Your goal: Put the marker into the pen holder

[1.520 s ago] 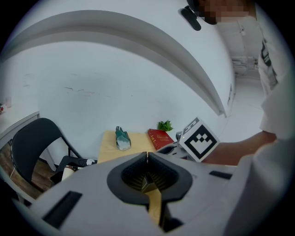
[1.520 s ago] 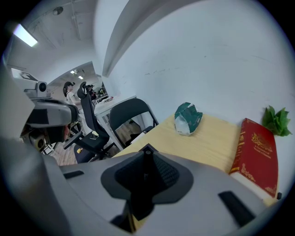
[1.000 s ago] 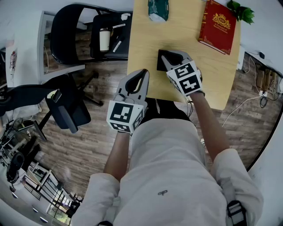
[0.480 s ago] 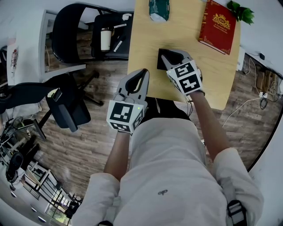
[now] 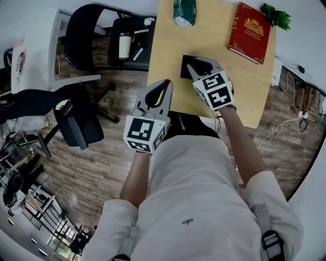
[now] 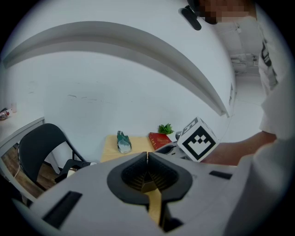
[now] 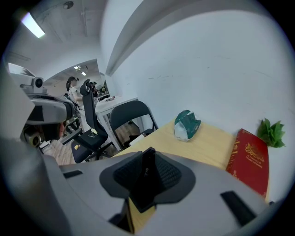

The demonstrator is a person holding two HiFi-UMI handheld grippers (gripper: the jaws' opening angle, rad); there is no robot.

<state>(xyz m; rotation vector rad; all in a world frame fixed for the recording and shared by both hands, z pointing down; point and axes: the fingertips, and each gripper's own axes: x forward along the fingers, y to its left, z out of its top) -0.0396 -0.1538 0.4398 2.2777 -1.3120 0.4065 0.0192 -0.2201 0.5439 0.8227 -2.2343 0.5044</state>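
Tools unmoved | left tool [image 5: 165, 82] closed, empty | right tool [image 5: 191, 65] clamps marker [image 7: 146, 177] at pen holder [image 5: 184, 70]

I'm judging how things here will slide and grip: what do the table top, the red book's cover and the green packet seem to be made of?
Table top: pale wood or wood-look laminate, with an even tan, matte surface.
Red book: hard cover, probably cloth or leatherette, with a gold stamped emblem and border.
Green packet: likely soft plastic film, since it looks creased and pinched at the end.
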